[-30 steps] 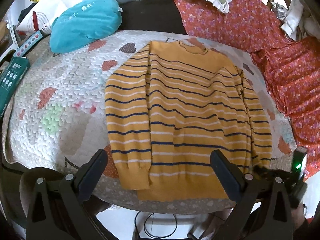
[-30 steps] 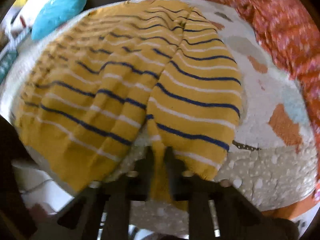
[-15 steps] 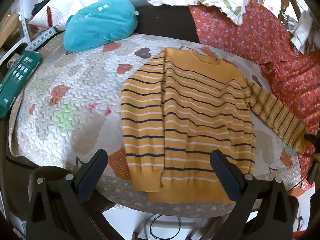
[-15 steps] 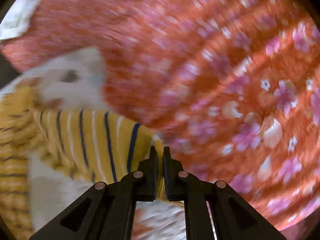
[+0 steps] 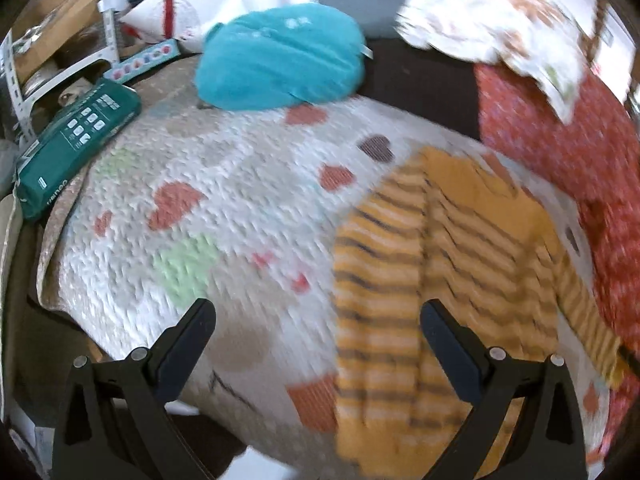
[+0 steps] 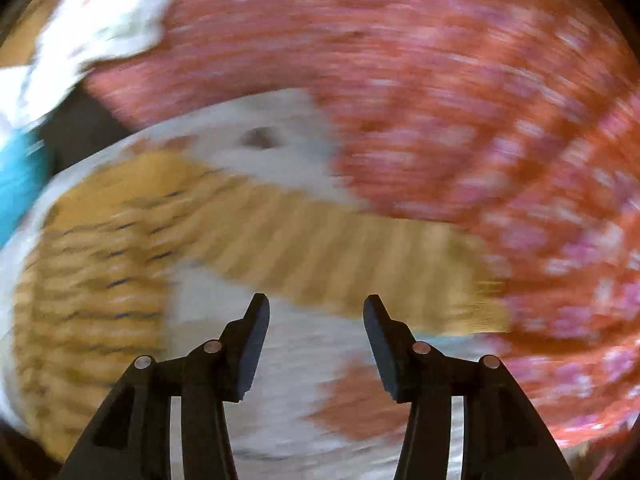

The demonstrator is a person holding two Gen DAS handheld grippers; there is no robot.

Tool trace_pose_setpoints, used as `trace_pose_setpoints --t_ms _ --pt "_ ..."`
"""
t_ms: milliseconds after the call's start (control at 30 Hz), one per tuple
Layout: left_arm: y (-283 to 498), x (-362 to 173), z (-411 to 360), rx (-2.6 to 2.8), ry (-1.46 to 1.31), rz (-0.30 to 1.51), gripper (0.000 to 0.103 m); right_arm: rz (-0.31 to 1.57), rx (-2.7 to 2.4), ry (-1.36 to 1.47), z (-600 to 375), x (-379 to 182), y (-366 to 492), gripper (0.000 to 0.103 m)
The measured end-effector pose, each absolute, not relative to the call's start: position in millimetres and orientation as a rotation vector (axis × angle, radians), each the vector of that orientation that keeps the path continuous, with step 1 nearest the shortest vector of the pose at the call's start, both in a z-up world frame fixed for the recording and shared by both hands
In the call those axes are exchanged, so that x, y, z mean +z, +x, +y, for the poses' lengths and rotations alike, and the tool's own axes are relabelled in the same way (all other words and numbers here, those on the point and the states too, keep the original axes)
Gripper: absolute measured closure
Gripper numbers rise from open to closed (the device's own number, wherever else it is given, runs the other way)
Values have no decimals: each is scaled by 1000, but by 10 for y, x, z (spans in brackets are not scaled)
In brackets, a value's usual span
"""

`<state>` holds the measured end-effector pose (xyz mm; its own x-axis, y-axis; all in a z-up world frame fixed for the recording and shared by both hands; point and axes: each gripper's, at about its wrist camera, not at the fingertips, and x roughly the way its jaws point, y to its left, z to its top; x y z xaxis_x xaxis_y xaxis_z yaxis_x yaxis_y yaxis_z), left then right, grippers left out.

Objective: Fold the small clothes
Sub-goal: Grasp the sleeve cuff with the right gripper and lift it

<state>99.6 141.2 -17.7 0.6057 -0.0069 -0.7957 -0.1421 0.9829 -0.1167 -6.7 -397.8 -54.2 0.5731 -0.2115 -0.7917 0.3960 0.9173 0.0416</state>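
**A:** Ok, near stuff first. Bottom of the left wrist view: the left gripper [image 5: 318, 322] has its jaws spread wide with nothing between them, hanging over the quilt [image 5: 224, 216] with the heart patches. Bottom of the right wrist view: the right gripper [image 6: 316, 316] has just been opening its jaws, and nothing is between them now, just quilt showing through the gap.

**B:** And the sweater?

**A:** The yellow striped sweater [image 5: 436, 276] lies flat on the quilt, lower right of the left view, blurry. One sleeve [image 6: 340, 256] is stretched out sideways across the middle of the right view, just above the right gripper's fingertips, with its cuff end reaching the red floral fabric [image 6: 460, 100] on the right. The other sleeve looks folded over the body, on the sweater's left side in the left view.

**B:** Further back?

**A:** A teal cushion [image 5: 280, 68] at the upper middle of the left view, at the quilt's far edge. A dark green pack [image 5: 76, 148] at the left edge, partly on the quilt. A white printed cloth [image 5: 500, 32] at the upper right, draped over the red fabric. Both views are pretty smeared.
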Motion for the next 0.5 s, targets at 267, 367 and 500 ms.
trace_pose_setpoints --t_ms 267,367,500 --pt "1534 -380 1953 166 -156 825 1 1010 262 424 -2018 -693 656 50" --pt "1506 -606 2185 198 -150 816 1 1085 451 508 -1255 -902 895 51" --pt "1532 -801 2455 208 -240 878 1 1161 521 473 -565 -1210 1180 53"
